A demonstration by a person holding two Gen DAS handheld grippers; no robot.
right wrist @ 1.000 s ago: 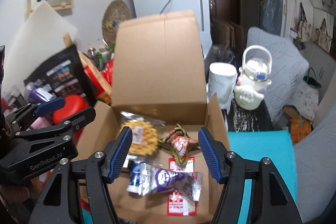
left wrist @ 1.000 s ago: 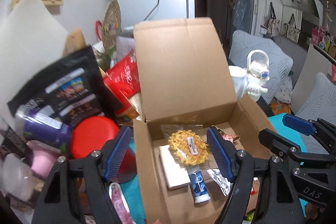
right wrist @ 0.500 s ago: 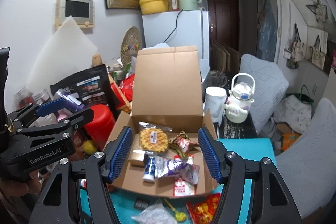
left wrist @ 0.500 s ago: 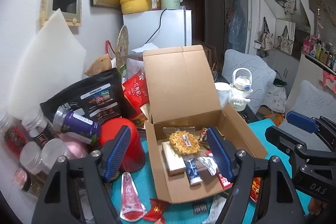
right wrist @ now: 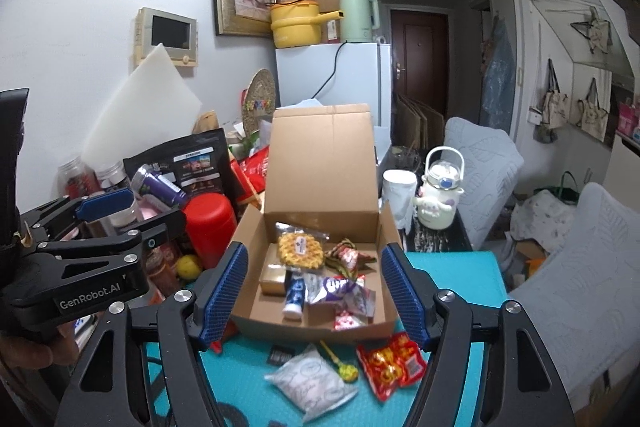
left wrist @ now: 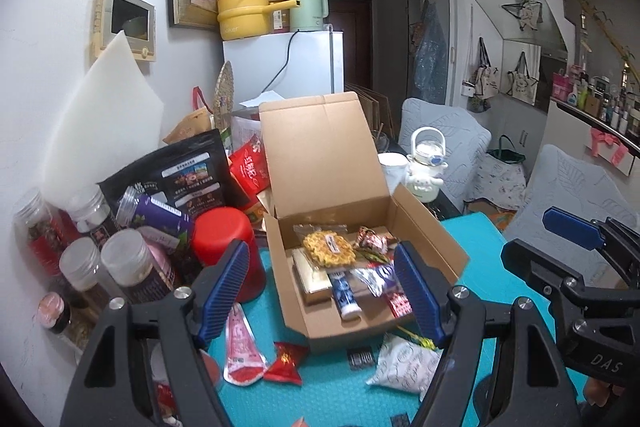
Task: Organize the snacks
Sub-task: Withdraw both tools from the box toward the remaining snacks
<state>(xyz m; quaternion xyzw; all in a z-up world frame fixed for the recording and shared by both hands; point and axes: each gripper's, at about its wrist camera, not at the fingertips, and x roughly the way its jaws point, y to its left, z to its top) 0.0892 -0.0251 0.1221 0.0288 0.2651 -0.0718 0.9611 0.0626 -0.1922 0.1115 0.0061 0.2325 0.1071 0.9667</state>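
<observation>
An open cardboard box (left wrist: 424,227) stands on the teal mat (left wrist: 332,399), lid upright. Inside lie several snacks, among them a yellow waffle pack (left wrist: 328,247) and a blue tube (left wrist: 346,293). Loose on the mat in front of the box are a white packet (right wrist: 310,383), a red-gold packet (right wrist: 390,361), a yellow lollipop (right wrist: 344,367) and a red pouch (left wrist: 240,347). My left gripper (left wrist: 322,291) hangs open above the mat, short of the box, holding nothing. My right gripper (right wrist: 314,291) hovers before the box with its jaws opening and nothing between them.
Left of the box crowd a red canister (left wrist: 226,247), several clear jars (left wrist: 128,267) and a black pouch (left wrist: 180,179). A white cup (right wrist: 398,187) and a white kettle-shaped bottle (right wrist: 440,199) stand to its right. A white fridge (right wrist: 332,79) is behind.
Both grippers have drawn back and upward from over the box, so the box looks smaller and the loose snacks before it have come into view. The right jaws stand slightly wider.
</observation>
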